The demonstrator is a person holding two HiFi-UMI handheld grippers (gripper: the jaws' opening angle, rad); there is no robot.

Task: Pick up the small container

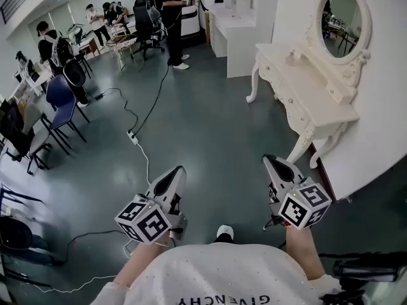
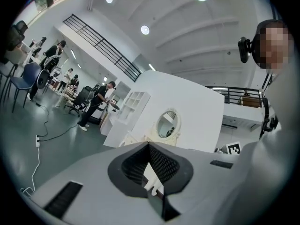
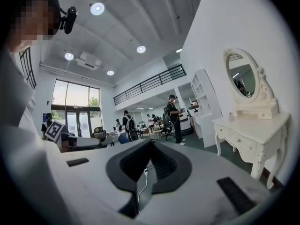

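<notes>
We log the left gripper [image 1: 180, 168] and right gripper [image 1: 268, 158] with jaws pressed together, nothing between them, both well short of the dressing table [image 1: 311, 94]. We see the small container [image 3: 230, 117] on the dressing table's top, beside the mirror [image 1: 343, 19] base.

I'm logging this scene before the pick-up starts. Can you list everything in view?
dressing table: one, white, against the right wall
mirror: one, oval, white frame, on the dressing table
small container: one, pale, on the dressing table top below the mirror
shelf unit: one, white, beyond the dressing table
power strip: one, white, on the floor with cables
chair: one blue, at left, with darker chairs nearby
people: several, mostly in dark clothes, at the far end and left
floor: grey-green
shoe: one, white, bottom centre
left gripper: one, grey, shut, empty
right gripper: one, grey, shut, empty
</notes>
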